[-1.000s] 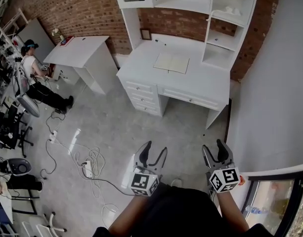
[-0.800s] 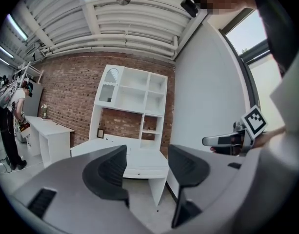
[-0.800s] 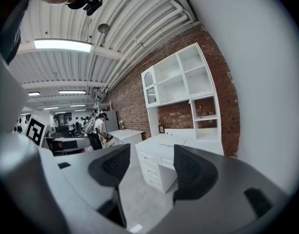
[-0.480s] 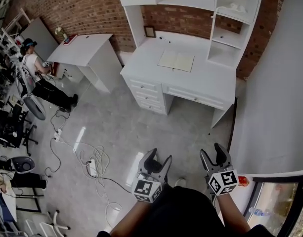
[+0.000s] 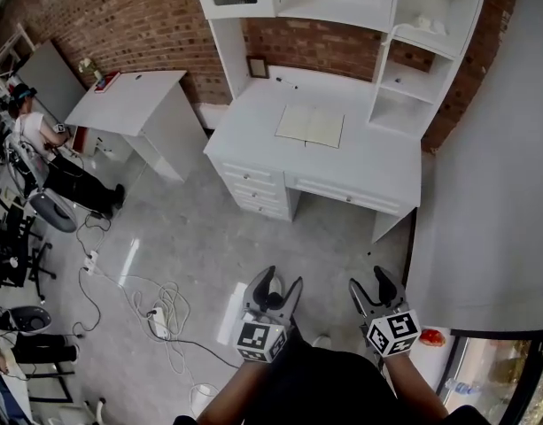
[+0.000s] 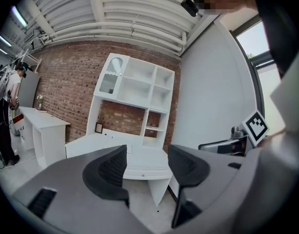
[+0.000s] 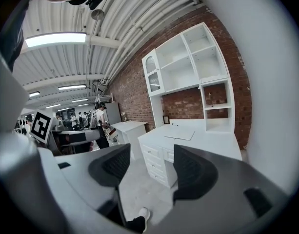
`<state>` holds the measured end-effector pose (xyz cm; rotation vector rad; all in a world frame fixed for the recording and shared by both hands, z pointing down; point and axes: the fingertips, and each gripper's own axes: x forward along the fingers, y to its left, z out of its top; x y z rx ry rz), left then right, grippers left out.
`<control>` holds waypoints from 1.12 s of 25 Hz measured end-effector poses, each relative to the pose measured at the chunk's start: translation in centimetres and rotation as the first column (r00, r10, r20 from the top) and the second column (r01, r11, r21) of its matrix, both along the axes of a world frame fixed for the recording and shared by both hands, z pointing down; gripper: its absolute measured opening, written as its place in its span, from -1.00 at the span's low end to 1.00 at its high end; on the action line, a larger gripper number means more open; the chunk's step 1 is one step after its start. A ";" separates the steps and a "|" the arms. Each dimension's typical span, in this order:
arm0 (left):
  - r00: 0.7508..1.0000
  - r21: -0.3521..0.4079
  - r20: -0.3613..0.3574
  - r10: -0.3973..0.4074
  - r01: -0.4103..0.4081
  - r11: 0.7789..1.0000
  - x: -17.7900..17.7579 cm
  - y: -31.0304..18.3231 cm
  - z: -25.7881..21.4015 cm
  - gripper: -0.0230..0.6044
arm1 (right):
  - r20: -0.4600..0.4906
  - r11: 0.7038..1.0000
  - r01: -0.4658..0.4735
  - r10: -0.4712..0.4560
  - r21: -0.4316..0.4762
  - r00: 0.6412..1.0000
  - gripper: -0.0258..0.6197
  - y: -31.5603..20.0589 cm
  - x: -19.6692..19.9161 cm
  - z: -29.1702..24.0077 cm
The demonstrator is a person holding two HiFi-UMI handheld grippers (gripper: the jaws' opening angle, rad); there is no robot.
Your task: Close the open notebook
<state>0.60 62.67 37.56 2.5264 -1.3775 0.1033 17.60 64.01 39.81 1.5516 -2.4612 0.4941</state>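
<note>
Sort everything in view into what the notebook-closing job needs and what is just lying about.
For the job:
- open notebook
- desk it lies on
- left hand-held gripper, open and empty
- right hand-held gripper, open and empty

Just lying about:
- picture frame at the desk's back
- side table
- cables on the floor

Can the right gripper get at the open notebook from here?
Probably not yet: the right gripper, open and empty, is a stretch of floor away from the notebook on the desk. Nothing seems to block the walk.
</note>
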 end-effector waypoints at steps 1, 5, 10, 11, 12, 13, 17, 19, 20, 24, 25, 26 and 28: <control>1.000 0.001 -0.007 -0.003 0.003 1.000 -0.5 -1.5 0.0 -0.15 | -0.007 1.000 0.002 -0.002 -0.001 1.000 -0.11 -1.4 -0.5 -0.1; 1.000 -0.001 -0.028 0.014 -0.014 1.000 -2.8 -7.6 -0.4 -0.15 | -0.037 1.000 0.020 -0.020 -0.005 0.999 -0.11 -7.3 -3.3 -0.7; 0.998 0.000 -0.046 0.044 -0.044 0.999 -5.8 -14.9 -1.8 -0.15 | -0.073 0.999 0.033 -0.034 -0.011 0.997 -0.11 -14.7 -7.8 -2.1; 0.998 -0.003 -0.047 0.049 -0.049 0.999 -6.5 -16.2 -2.0 -0.15 | -0.074 0.999 0.030 -0.031 -0.014 0.997 -0.11 -16.1 -8.6 -2.3; 0.997 -0.006 -0.050 0.051 -0.052 0.999 -7.3 -17.5 -2.1 -0.15 | -0.072 0.999 0.029 -0.031 -0.018 0.997 -0.11 -17.4 -9.5 -2.4; 0.997 -0.010 -0.056 0.050 -0.050 0.999 -8.1 -18.8 -2.2 -0.15 | -0.068 0.999 0.033 -0.034 -0.025 0.997 -0.11 -18.7 -10.5 -2.5; 0.996 -0.005 -0.077 0.047 -0.047 0.999 -11.7 -23.2 -2.4 -0.15 | -0.064 0.998 0.058 -0.060 -0.039 0.996 -0.10 -22.9 -14.5 -2.7; 0.996 0.002 -0.074 0.051 -0.051 0.999 -13.5 -25.3 -2.5 -0.15 | -0.069 0.998 0.050 -0.053 -0.045 0.996 -0.10 -25.1 -16.1 -2.4; 0.996 0.000 -0.073 0.052 -0.052 0.999 -14.3 -26.3 -2.4 -0.15 | -0.069 0.998 0.044 -0.048 -0.051 0.996 -0.10 -26.1 -16.7 -2.2; 0.995 -0.008 -0.075 0.062 -0.063 0.998 -16.8 -29.2 -2.2 -0.15 | -0.069 0.997 0.020 -0.025 -0.074 0.997 -0.10 -29.0 -18.9 -1.8; 0.995 -0.005 -0.072 0.069 -0.069 0.998 -17.3 -29.8 -2.2 -0.15 | -0.070 0.997 0.015 -0.021 -0.079 0.997 -0.10 -29.5 -19.2 -1.7; 0.995 -0.004 -0.071 0.073 -0.073 0.997 -17.7 -30.3 -2.1 -0.15 | -0.073 0.996 0.012 -0.018 -0.085 0.997 -0.10 -29.9 -19.6 -1.6; 0.994 -0.010 -0.076 0.073 -0.074 0.997 -18.4 -31.2 -1.9 -0.15 | -0.082 0.995 0.007 -0.015 -0.100 0.997 -0.10 -30.5 -19.9 -1.0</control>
